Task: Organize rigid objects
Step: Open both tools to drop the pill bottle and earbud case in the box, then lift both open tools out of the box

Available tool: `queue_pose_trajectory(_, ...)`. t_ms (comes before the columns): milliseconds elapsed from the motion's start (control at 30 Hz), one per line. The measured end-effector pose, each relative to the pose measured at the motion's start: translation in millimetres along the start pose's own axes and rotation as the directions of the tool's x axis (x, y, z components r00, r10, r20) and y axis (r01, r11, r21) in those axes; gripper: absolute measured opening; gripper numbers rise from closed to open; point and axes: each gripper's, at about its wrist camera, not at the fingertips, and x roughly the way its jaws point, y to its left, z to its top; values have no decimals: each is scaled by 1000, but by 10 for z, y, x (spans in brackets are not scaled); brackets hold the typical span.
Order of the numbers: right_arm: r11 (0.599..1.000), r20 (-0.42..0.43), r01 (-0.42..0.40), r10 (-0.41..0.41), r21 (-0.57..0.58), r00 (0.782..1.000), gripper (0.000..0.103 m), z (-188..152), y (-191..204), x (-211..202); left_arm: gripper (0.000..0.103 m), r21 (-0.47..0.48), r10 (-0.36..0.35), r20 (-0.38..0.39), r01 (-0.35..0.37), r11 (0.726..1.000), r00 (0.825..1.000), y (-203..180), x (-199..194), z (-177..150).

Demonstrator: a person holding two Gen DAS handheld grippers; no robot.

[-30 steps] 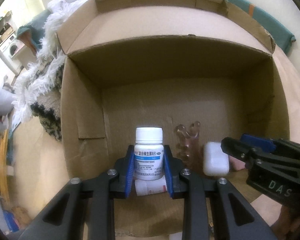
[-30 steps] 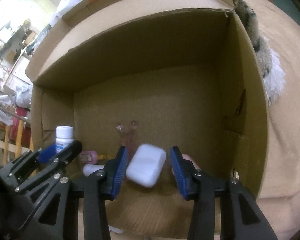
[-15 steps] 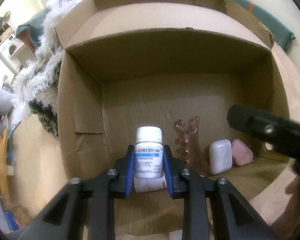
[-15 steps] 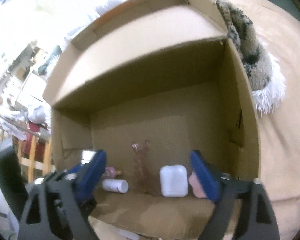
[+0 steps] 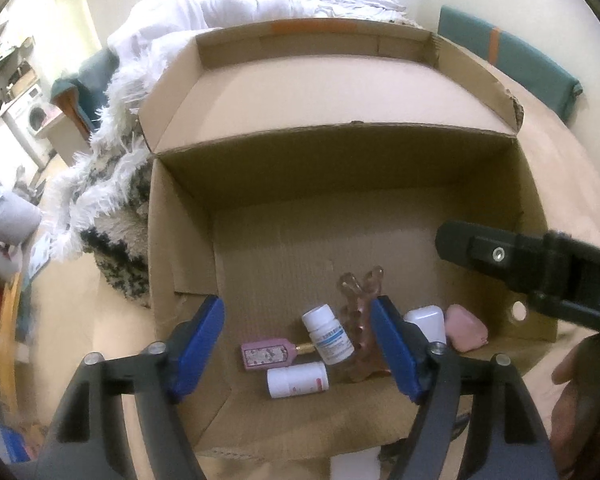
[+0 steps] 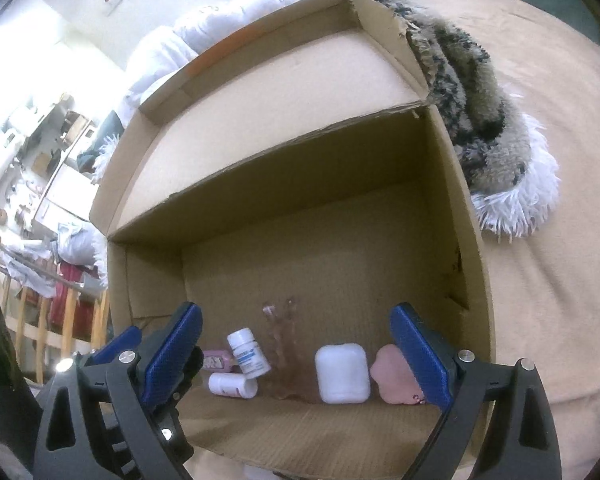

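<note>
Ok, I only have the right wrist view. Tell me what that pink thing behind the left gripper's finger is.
Observer: The left wrist view shows it whole. It is a flat pink bottle lying on the floor of the box, with its gold neck pointing at the blue-label bottle.
Operator: Report the left gripper's state.
Observer: The left gripper is wide open with nothing between its fingers.
Operator: Check the label on the lying white bottle.
Observer: The lying white bottle has red print at one end of its label. The text is too small to read.
</note>
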Motion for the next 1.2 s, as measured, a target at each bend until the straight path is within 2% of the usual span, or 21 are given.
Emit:
queue_pose_trajectory(500, 999, 17, -23, 23, 40, 1000, 101, -71, 7, -127, 73, -49, 6, 28, -4, 999, 1000, 227, -163, 2)
queue_pose_trajectory(633, 998, 8, -36, 35, 55, 999, 101, -209, 5, -203, 73, -74, -6, 30, 8, 997, 1000, 310, -253, -63)
queue_pose_trajectory(767, 1000, 10, -5, 5, 16, 1000, 101, -354, 30, -288, 73, -119, -15, 28, 19, 993, 999, 443, -339, -171)
queue_pose_trajectory(900, 999, -2, -22, 22, 42, 1000, 101, -517, -1, -361, 73, -157, -18, 32, 23, 987, 999, 563, -417, -275)
queue_pose_trajectory(1200, 998, 7, -10, 10, 67, 1000, 101, -797, -89, -552, 73, -185, -12, 16, 14, 983, 1000, 728, -529, -524)
